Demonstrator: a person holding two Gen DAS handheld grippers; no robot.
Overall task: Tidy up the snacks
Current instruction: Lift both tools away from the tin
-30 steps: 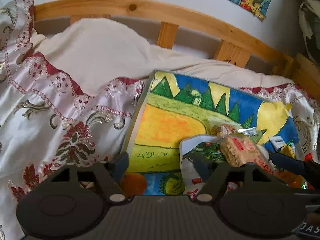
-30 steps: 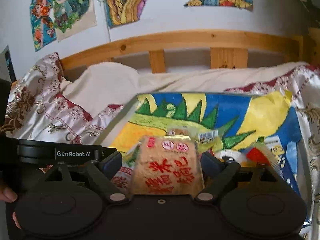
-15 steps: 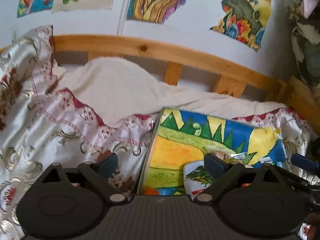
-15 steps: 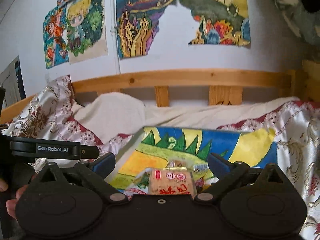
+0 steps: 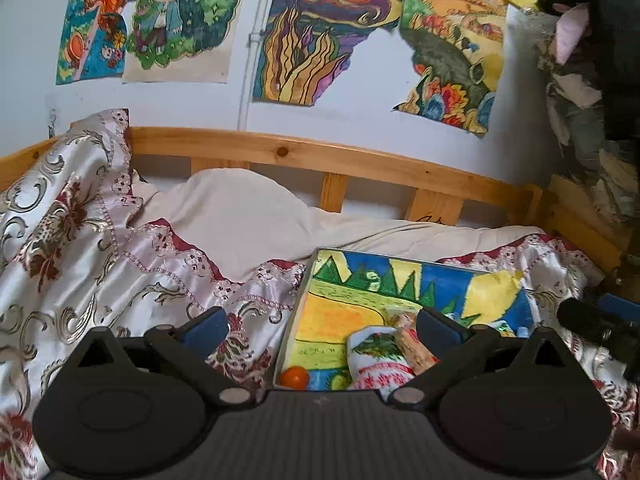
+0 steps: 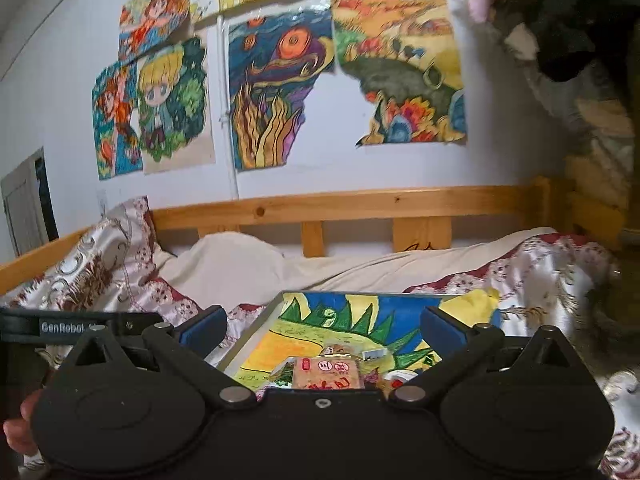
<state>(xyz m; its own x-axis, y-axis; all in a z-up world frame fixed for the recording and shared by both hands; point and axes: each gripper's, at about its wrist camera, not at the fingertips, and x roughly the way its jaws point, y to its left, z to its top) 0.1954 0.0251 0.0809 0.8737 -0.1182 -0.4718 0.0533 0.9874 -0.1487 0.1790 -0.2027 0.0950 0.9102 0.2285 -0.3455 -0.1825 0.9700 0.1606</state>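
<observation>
A shallow tray (image 5: 320, 252) lined with a bright dinosaur drawing lies on the bed; it also shows in the right wrist view (image 6: 276, 300). Snack packets are piled at its near end: a white and red packet (image 5: 376, 356), a tan rice-cracker packet (image 6: 326, 372) with red characters, and a small orange ball (image 5: 294, 378). My left gripper (image 5: 320, 326) is open and empty, raised above and behind the tray. My right gripper (image 6: 322, 326) is open and empty, raised above the cracker packet.
A patterned satin bedspread (image 5: 80, 260) and a cream pillow (image 5: 240, 216) cover the bed. A wooden rail (image 5: 300, 156) runs behind it. Drawings (image 5: 320, 32) hang on the wall. Dark clothes (image 5: 592, 40) hang at the right. The other gripper's handle (image 6: 80, 326) shows left.
Both grippers have lifted and pulled back from the tray, so the snacks look smaller and lower. The cracker packet is no longer between the right fingers.
</observation>
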